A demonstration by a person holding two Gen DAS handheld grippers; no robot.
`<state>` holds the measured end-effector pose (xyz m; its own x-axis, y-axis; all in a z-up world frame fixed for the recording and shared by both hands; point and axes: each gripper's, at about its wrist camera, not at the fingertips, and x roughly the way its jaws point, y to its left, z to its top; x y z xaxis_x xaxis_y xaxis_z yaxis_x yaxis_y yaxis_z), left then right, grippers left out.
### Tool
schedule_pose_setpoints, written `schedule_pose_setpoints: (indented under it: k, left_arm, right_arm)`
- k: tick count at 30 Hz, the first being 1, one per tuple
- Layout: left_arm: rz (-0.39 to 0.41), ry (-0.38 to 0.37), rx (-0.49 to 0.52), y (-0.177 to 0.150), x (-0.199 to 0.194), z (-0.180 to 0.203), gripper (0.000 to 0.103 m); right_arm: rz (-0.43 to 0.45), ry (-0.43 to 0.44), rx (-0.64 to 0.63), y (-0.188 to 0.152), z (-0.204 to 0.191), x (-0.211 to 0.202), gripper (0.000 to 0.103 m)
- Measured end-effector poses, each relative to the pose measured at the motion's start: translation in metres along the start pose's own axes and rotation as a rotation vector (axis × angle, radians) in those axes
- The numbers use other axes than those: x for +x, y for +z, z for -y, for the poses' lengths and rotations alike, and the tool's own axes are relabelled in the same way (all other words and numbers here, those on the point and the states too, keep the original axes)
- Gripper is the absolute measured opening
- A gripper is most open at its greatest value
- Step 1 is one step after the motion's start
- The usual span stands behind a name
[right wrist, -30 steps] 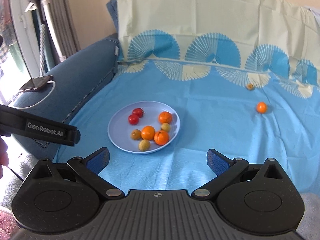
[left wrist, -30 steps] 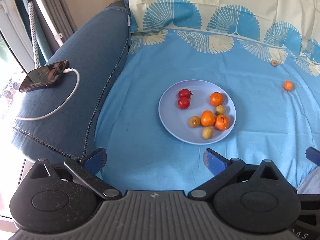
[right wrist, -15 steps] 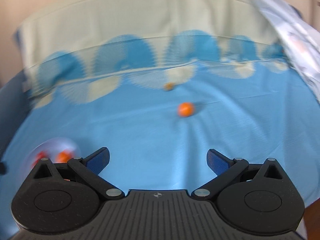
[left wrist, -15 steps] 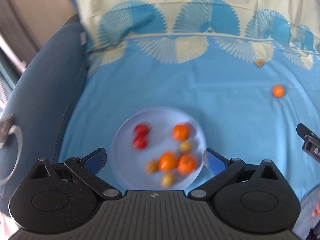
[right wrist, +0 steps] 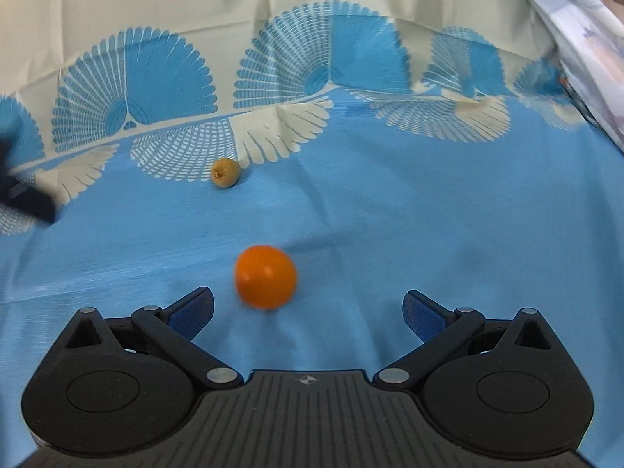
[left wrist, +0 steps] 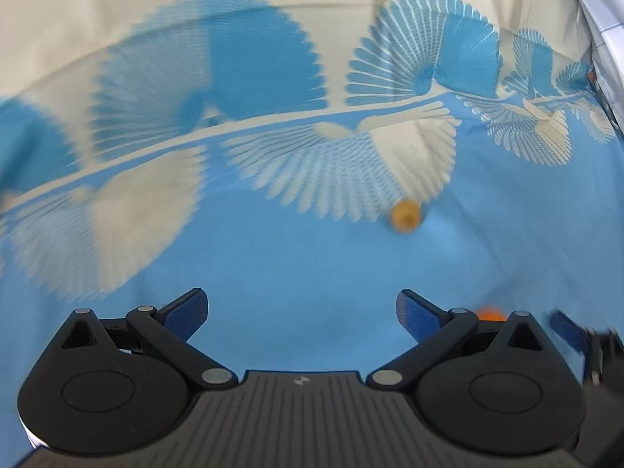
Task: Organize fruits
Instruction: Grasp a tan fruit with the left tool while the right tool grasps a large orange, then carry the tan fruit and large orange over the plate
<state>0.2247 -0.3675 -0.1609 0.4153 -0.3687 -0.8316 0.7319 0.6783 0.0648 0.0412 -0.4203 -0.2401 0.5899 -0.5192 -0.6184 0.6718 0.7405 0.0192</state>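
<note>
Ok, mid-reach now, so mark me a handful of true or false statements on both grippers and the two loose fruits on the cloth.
1. The right gripper is shut on the orange fruit. False: its jaws stand wide open and the fruit lies just ahead of them on the blue cloth.
2. The left gripper is open and empty. True.
3. The small tan fruit touches the orange fruit. False: they lie apart, the tan one farther away.
4. In the left wrist view the tan fruit sits ahead and to the right of the jaws. True.
5. A plate shows in the right wrist view. False: only cloth and fruit.
</note>
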Motion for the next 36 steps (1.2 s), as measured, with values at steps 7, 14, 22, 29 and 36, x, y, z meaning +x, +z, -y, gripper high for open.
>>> schedule_pose_setpoints:
  k: [7,14,22,29,36]
  left_arm:
    - [0.018,-0.086,0.080,0.027,0.065,0.043,0.103]
    - [0.054,-0.104,0.082,0.026,0.080,0.049,0.094]
    - [0.100,-0.114,0.098,0.024,0.047,0.041,0.027]
    - [0.045,-0.041,0.034,-0.039,-0.028,0.018,0.027]
    - [0.001,-0.046,-0.067,-0.128,-0.154,-0.014,0.027]
  right_arm:
    - [0.028,-0.094,0.009,-0.001,0.031,0.013,0.102]
    - [0.030,-0.110,-0.001,0.000,0.026,0.015,0.102]
    - [0.065,-0.103,-0.029,0.004,0.017,0.004,0.039]
    - [0.091,-0.152,0.086,0.005,0.040,0.001,0.039]
    - [0.080,-0.161,0.111,0.002,0.035,-0.050,0.039]
